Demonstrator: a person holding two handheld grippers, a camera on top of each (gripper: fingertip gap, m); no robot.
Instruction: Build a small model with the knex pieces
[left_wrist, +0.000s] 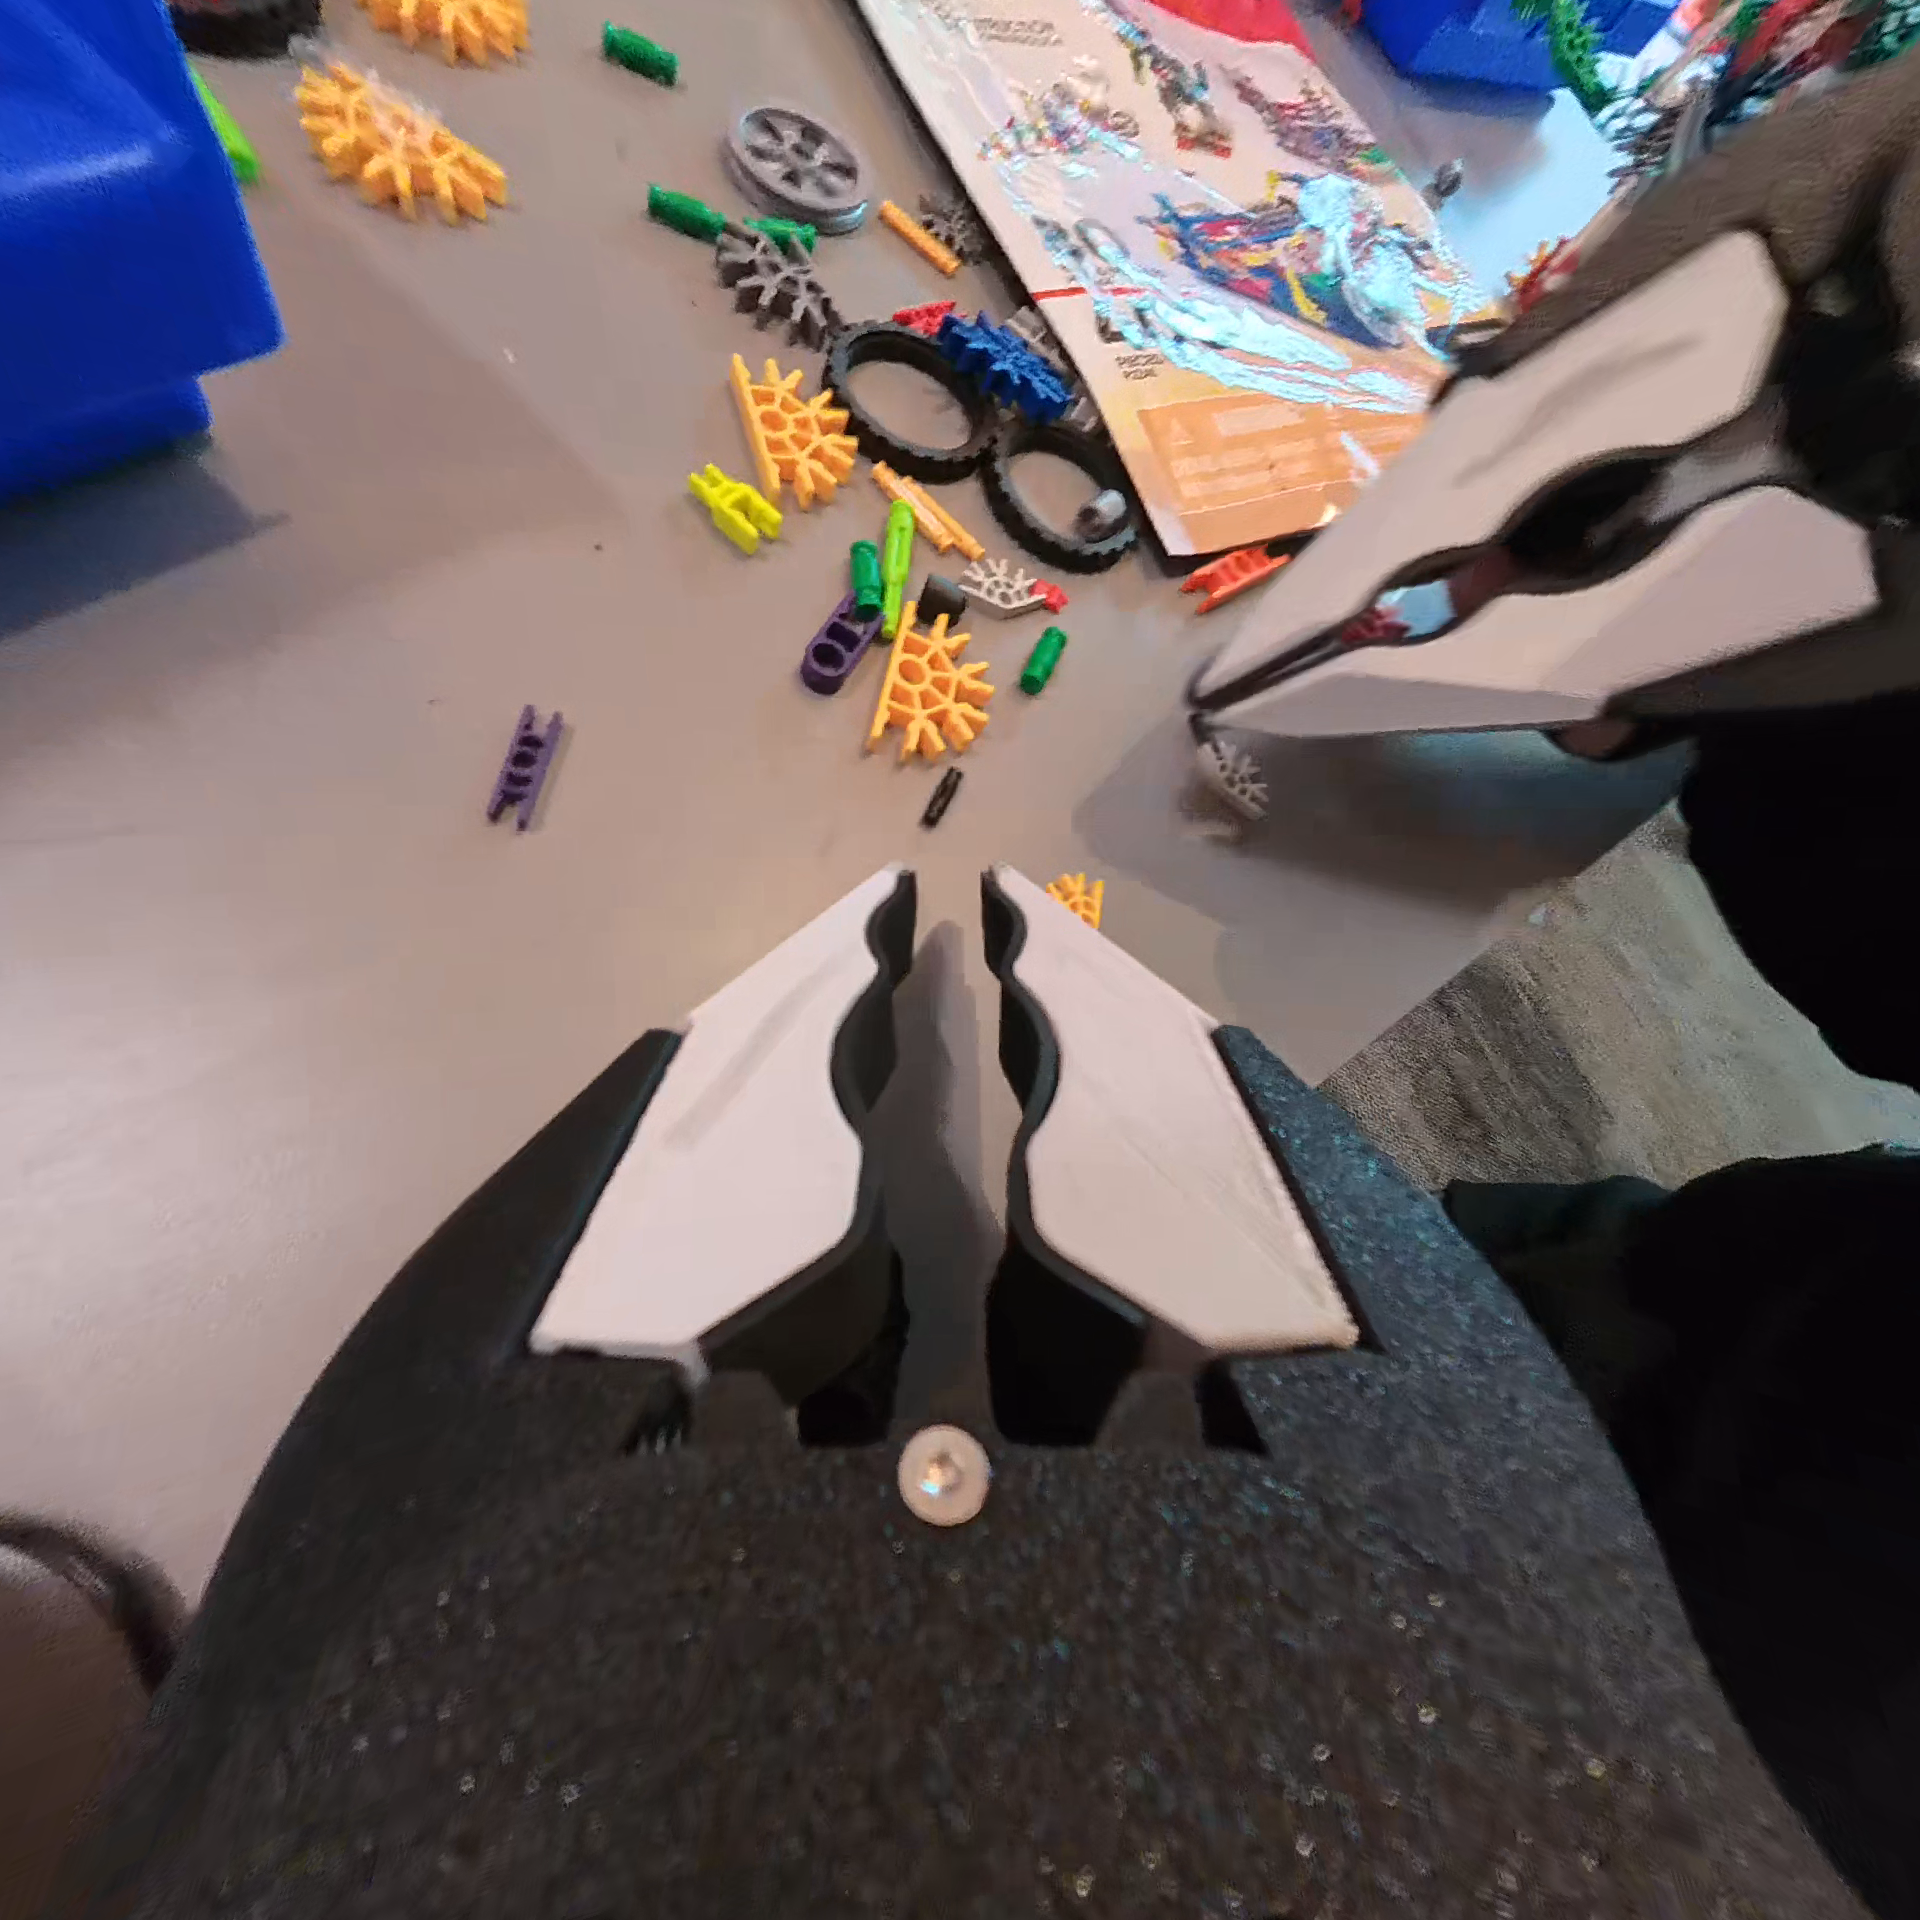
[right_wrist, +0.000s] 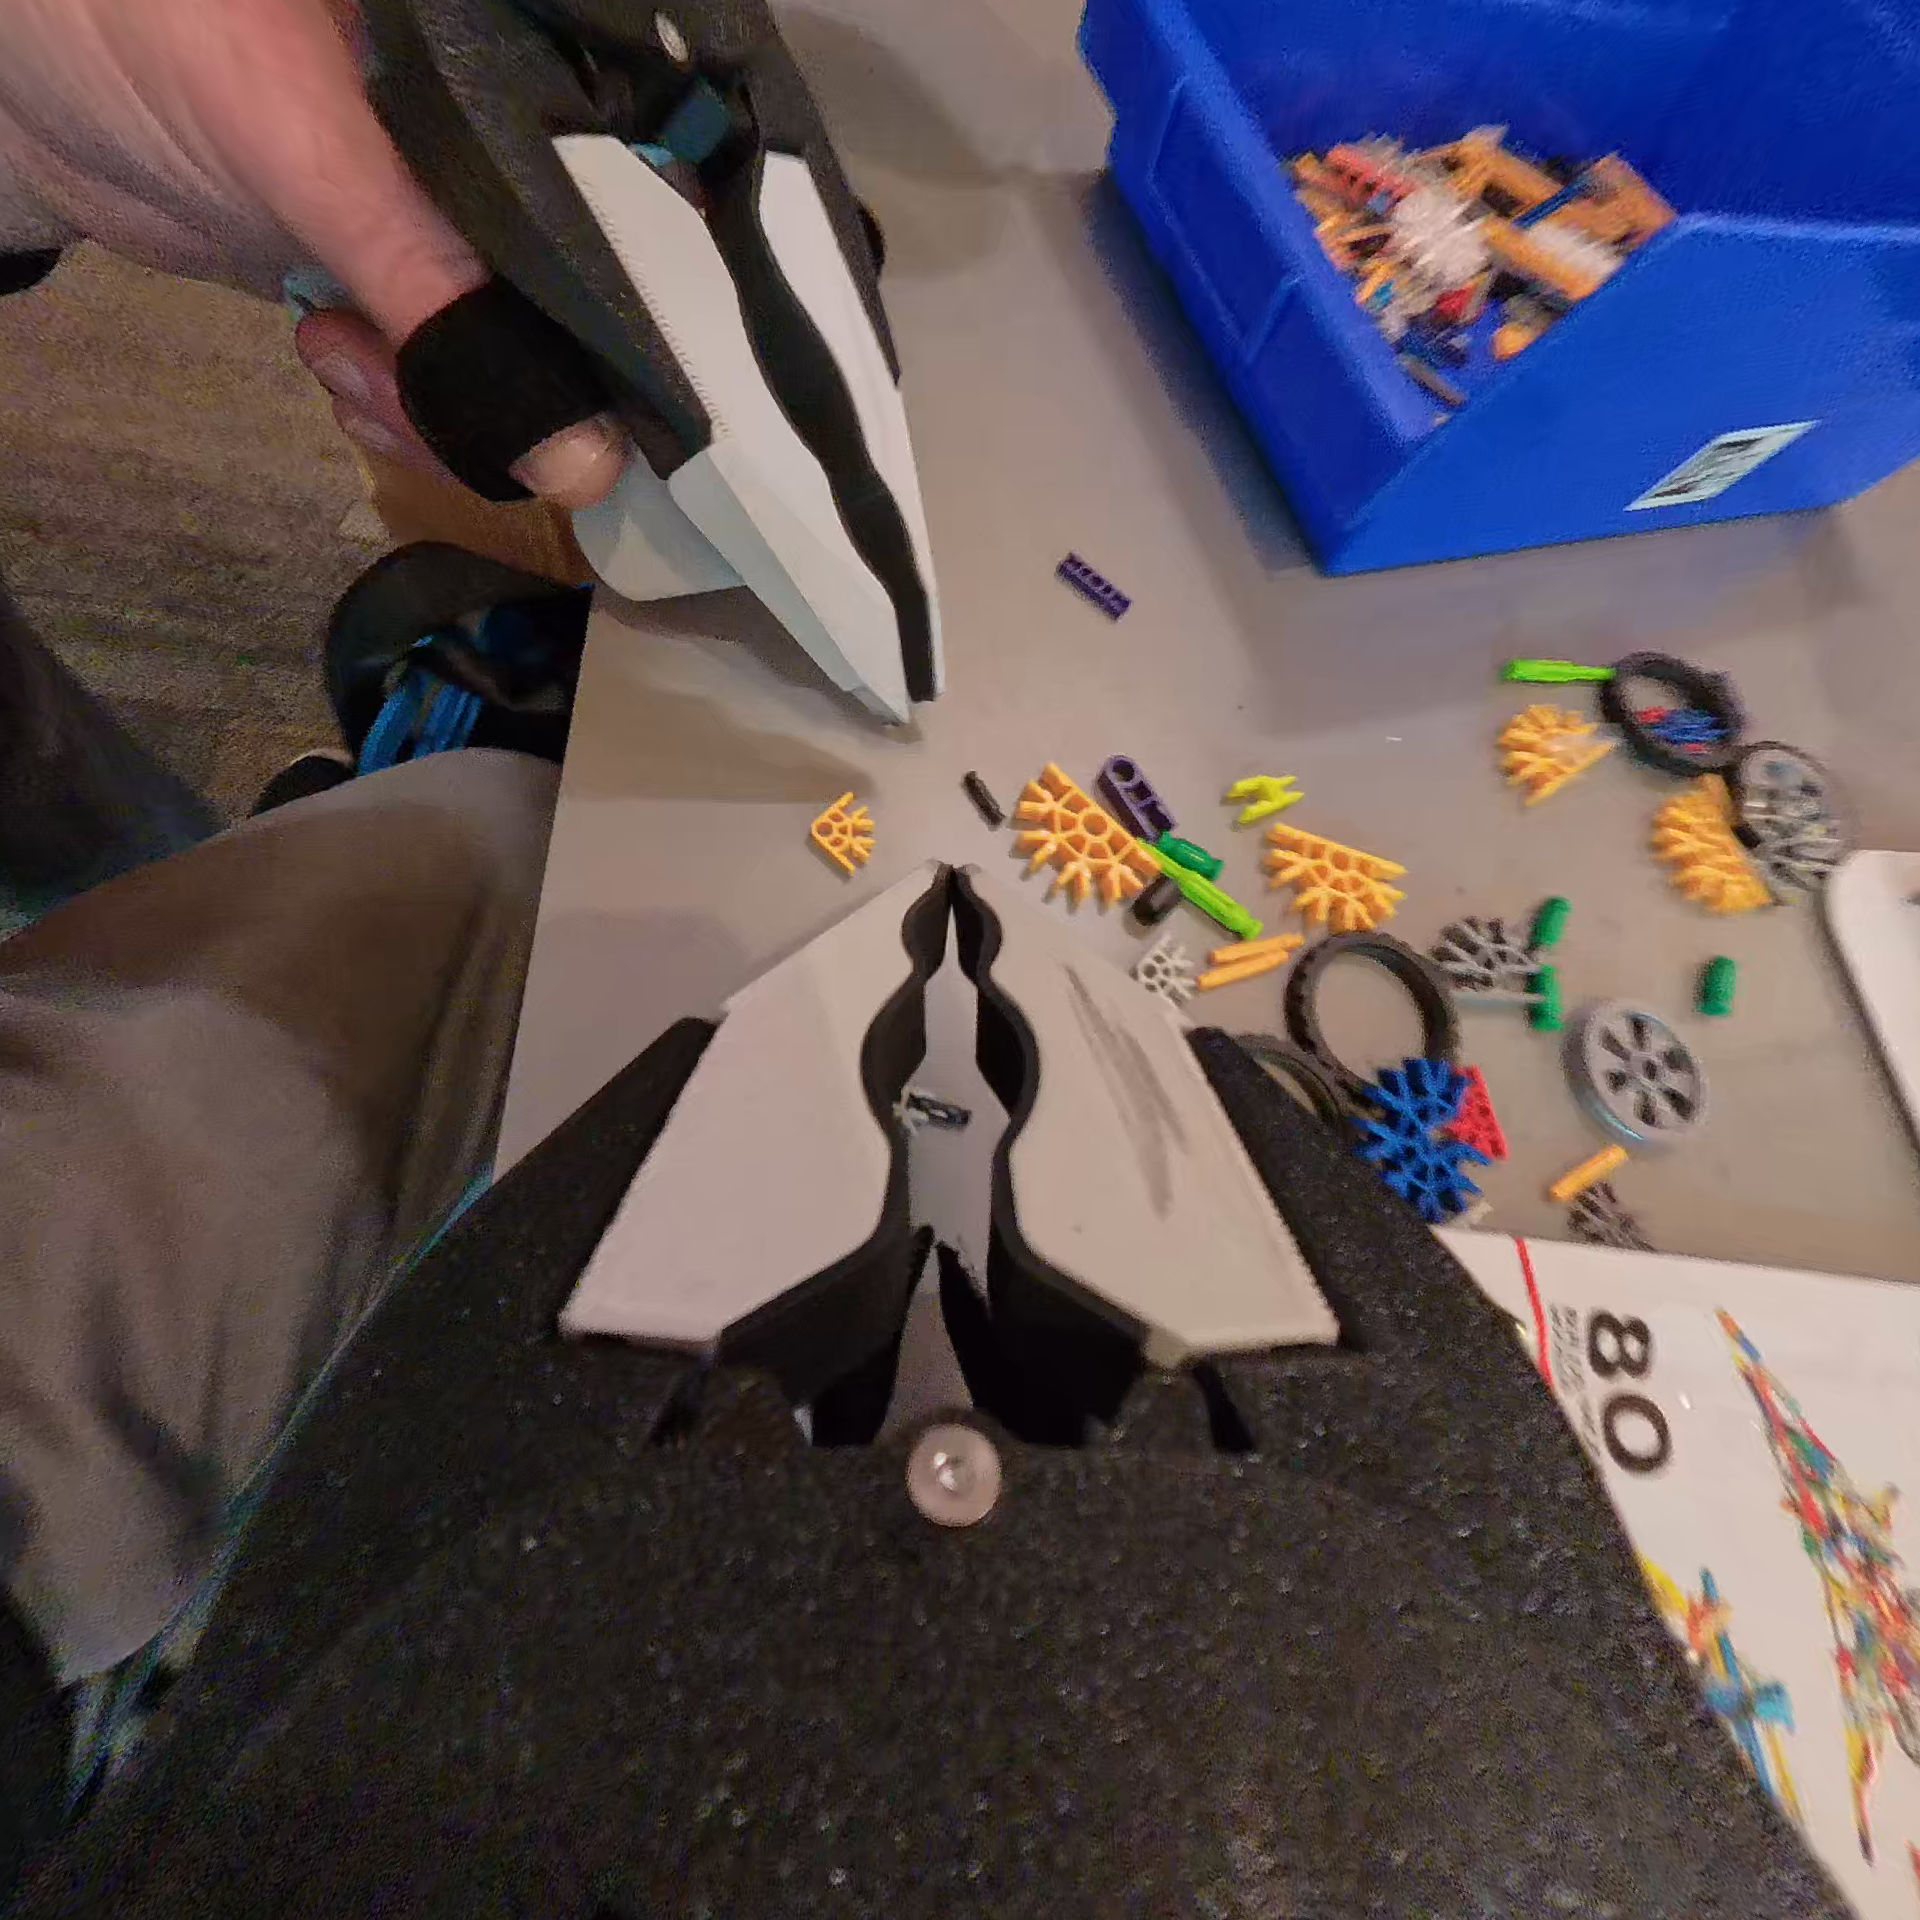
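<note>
My left gripper (left_wrist: 948, 878) hovers low over the grey table (left_wrist: 312, 935) with its jaws a narrow gap apart and nothing between them. A small yellow connector (left_wrist: 1077, 896) lies just right of its right fingertip and also shows in the right wrist view (right_wrist: 842, 831). My right gripper (right_wrist: 951, 871) is shut, pads touching at the tips, and no piece shows between them. In the left wrist view the right gripper (left_wrist: 1200, 701) points down at the table, with a white snowflake connector (left_wrist: 1231, 779) right under its tips. The left gripper (right_wrist: 914, 707) shows at upper left in the right wrist view.
Loose building pieces lie scattered ahead: yellow fan connectors (left_wrist: 925, 686), green rods, a purple piece (left_wrist: 525, 767), black tyres (left_wrist: 904, 400), a grey wheel (left_wrist: 795, 161). A blue bin (right_wrist: 1558, 416) holds more pieces. An instruction booklet (left_wrist: 1195, 260) lies at the right. The table edge and carpet (left_wrist: 1558, 1039) are close.
</note>
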